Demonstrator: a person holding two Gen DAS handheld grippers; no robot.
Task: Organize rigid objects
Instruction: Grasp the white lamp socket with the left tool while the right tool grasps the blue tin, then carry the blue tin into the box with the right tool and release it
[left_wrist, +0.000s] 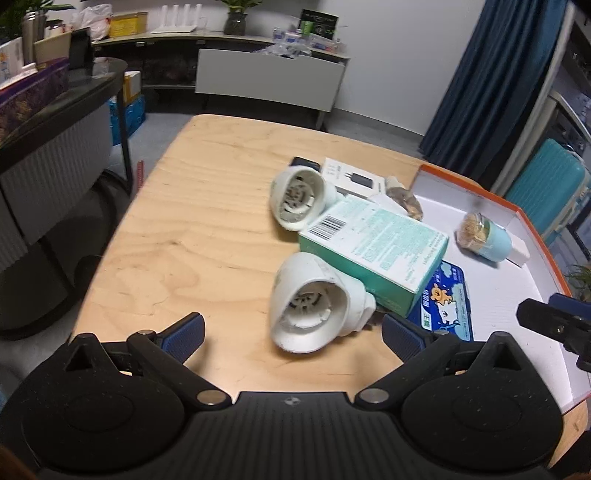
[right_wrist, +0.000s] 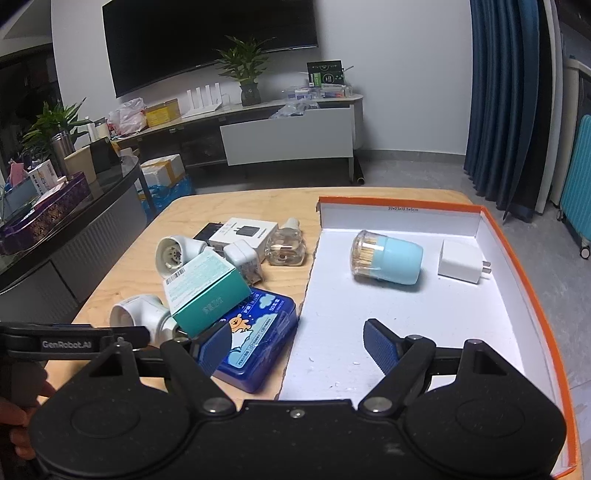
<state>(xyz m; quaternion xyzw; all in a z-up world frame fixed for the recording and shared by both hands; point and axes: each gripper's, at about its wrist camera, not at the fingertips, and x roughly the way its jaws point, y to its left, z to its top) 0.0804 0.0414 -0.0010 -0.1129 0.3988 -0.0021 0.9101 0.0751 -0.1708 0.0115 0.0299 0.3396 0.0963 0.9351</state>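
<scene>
**Both grippers wide and empty; pile left of tray, two items in tray**

Occlusion and cut-off
- The left gripper (left_wrist: 291, 330) stands with its fingers spread wide, holding nothing. The near socket (left_wrist: 314, 302) lies between the pads, not touched by either.
- The right gripper (right_wrist: 297, 345) is likewise spread wide and empty. Its left pad covers one corner of the blue tin (right_wrist: 255, 339); its right pad hangs over the tray (right_wrist: 406, 314) floor.
- The green box (left_wrist: 373, 247) lies tilted on the pile. It hides most of the tin in the left view and the neck of the near socket.
- The far socket (left_wrist: 299, 197) is partly behind the green box. Beyond it, the white box (right_wrist: 243, 232) overlaps a dark flat item (right_wrist: 208, 232) that cannot be identified.
- The adapter (right_wrist: 243, 260) and the bottle (right_wrist: 286, 245) are clear only in the right view; in the left view the bottle is blurred.
- The tray's near corner is cut off by the right gripper body.

Edges and open room
- The tray sits at the table's (left_wrist: 184, 221) right edge. Its left wall lies flat, next to the tin.
- The toothpick jar (right_wrist: 386, 264) lies on its side in the tray's far half, with the charger (right_wrist: 461, 266) just beside it, near the right wall.
- The near half of the tray floor is bare.
- The table left of the pile is bare wood to its rounded edge.
</scene>
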